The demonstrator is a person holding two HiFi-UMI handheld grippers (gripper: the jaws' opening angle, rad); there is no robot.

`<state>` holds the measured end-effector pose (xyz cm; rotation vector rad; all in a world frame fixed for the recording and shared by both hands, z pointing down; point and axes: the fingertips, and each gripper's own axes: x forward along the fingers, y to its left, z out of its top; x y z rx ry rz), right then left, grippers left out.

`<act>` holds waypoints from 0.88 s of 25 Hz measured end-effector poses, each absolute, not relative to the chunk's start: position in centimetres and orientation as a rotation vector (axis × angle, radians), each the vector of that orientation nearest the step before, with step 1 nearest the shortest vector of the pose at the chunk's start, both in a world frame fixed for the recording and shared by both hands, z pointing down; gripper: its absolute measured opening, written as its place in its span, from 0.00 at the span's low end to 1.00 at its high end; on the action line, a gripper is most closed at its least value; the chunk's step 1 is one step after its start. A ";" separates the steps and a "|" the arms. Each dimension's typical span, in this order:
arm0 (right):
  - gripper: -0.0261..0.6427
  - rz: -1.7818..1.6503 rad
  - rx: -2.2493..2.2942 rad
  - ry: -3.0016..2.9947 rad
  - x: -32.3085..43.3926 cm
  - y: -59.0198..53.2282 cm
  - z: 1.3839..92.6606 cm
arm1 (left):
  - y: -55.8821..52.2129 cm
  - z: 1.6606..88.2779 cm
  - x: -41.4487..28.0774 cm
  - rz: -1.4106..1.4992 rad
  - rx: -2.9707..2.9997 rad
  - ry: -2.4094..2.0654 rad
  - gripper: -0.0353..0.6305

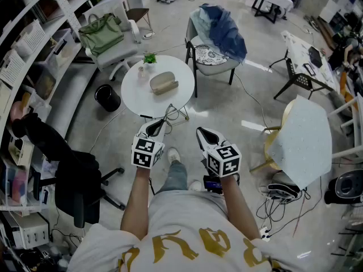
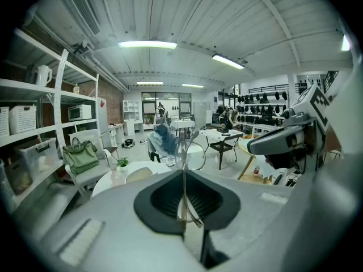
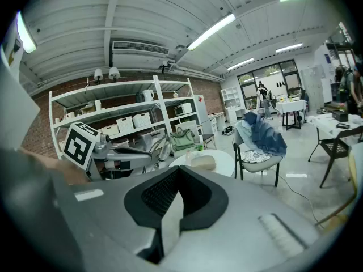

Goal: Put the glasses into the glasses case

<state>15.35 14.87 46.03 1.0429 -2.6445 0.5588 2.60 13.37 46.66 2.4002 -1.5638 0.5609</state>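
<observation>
Left hand-held gripper (image 2: 182, 194) pinching glasses (image 2: 189, 151); case (image 1: 164, 83) on table (image 1: 135, 94).

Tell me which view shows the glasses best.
Left gripper view: the glasses sit close up, clamped in the left gripper's jaws. Head view shows only thin wire; right gripper view, a small side glimpse.
</observation>
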 end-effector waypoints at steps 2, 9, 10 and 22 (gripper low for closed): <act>0.07 0.553 1.027 -2.645 15.1 15.4 45.9 | 14.0 46.5 2.6 0.552 2.397 -1.562 0.07; 0.07 0.554 1.016 -2.652 15.0 15.8 45.6 | 15.0 46.3 1.9 0.534 2.370 -1.588 0.07; 0.07 0.556 1.018 -2.654 15.0 15.6 45.5 | 14.9 46.3 1.9 0.535 2.370 -1.588 0.07; 0.07 0.573 1.099 -2.614 13.2 9.1 46.8 | 8.7 47.8 -0.8 0.539 2.374 -1.535 0.07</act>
